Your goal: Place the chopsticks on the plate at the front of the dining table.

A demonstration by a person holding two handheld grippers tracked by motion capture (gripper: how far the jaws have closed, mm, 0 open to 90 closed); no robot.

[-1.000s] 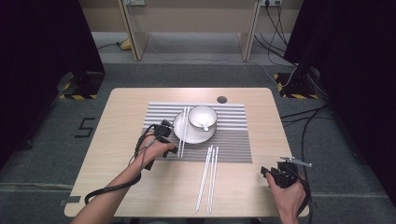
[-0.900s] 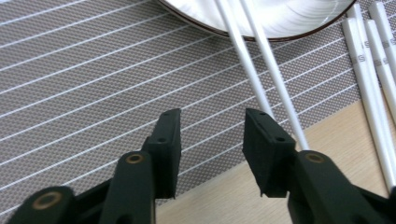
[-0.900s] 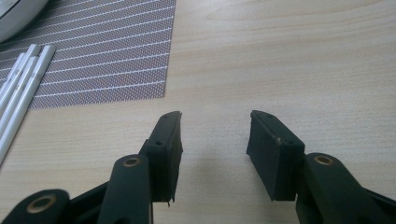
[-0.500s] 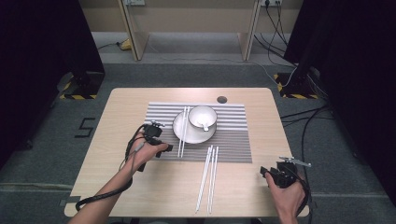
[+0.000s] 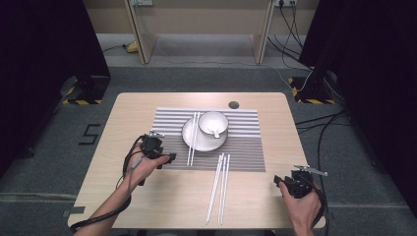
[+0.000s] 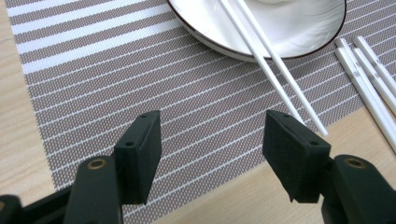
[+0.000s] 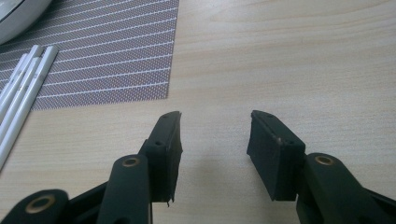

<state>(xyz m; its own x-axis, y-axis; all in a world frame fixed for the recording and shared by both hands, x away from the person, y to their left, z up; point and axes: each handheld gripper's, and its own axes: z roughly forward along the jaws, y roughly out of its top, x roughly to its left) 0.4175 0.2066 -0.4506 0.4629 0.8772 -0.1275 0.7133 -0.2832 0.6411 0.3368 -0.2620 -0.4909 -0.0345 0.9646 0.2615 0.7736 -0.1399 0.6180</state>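
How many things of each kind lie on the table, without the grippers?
Placemat: 1
Plate: 1
Bowl: 1
Spoon: 1
Chopsticks on the plate: 2
Chopsticks beside the plate: 3, as far as the right gripper view shows
Total: 9

A bowl [image 5: 213, 123] sits on the plate [image 5: 189, 138], chopsticks [image 5: 193, 137] beside it.
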